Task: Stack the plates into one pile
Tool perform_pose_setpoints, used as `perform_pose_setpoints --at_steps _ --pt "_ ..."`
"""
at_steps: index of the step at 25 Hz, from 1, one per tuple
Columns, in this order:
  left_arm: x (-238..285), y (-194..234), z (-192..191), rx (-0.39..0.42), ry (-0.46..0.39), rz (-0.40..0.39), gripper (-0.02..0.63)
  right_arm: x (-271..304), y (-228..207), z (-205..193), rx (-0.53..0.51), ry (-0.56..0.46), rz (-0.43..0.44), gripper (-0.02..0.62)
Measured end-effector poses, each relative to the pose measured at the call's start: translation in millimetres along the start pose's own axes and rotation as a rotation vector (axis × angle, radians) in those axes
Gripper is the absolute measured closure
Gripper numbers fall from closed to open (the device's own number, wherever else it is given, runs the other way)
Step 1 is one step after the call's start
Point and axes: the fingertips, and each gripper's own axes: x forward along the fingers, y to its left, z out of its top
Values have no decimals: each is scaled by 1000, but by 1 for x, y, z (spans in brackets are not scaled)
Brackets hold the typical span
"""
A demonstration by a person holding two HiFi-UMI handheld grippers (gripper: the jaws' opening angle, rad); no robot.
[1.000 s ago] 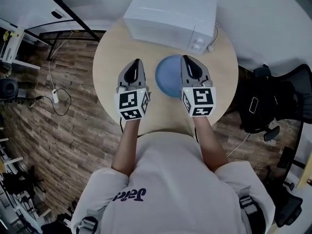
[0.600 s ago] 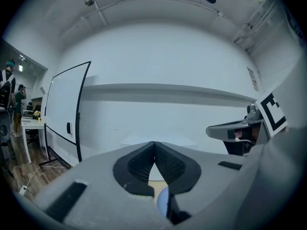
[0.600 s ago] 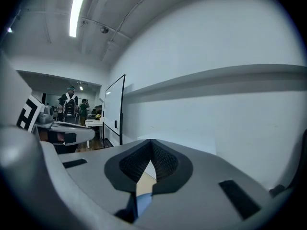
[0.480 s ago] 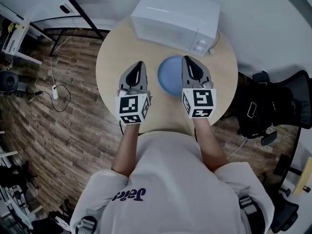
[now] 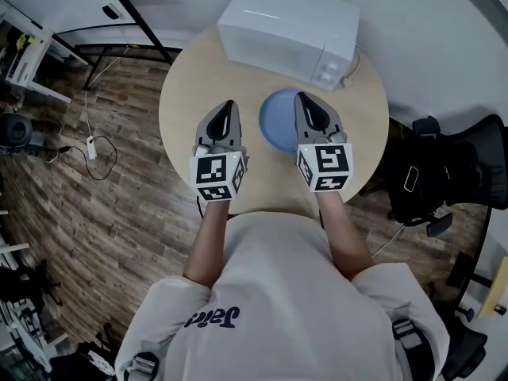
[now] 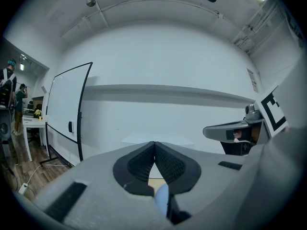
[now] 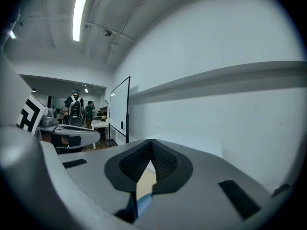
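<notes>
Blue plate [image 5: 278, 132] on table [image 5: 181, 101] btwn L tongs [image 5: 227, 105] & R tongs [image 5: 302, 97]; both clenched, empty

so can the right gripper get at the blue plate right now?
Probably yes: the blue plate lies right beside the right gripper, nothing between them. Its jaws are shut and would need opening first.

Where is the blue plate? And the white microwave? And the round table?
blue plate [image 5: 278, 127], head view, on its uncovered left half.
white microwave [image 5: 286, 24], head view, on the middle of its top.
round table [image 5: 184, 94], head view, on the bare wood at its left side.
</notes>
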Motion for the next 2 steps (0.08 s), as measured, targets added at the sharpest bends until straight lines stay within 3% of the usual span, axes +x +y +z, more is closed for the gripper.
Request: perform_pose_setpoints --at_steps 2 --pt "-1 1 -3 -2 10 7 591 0 2 1 7 -2 17 580"
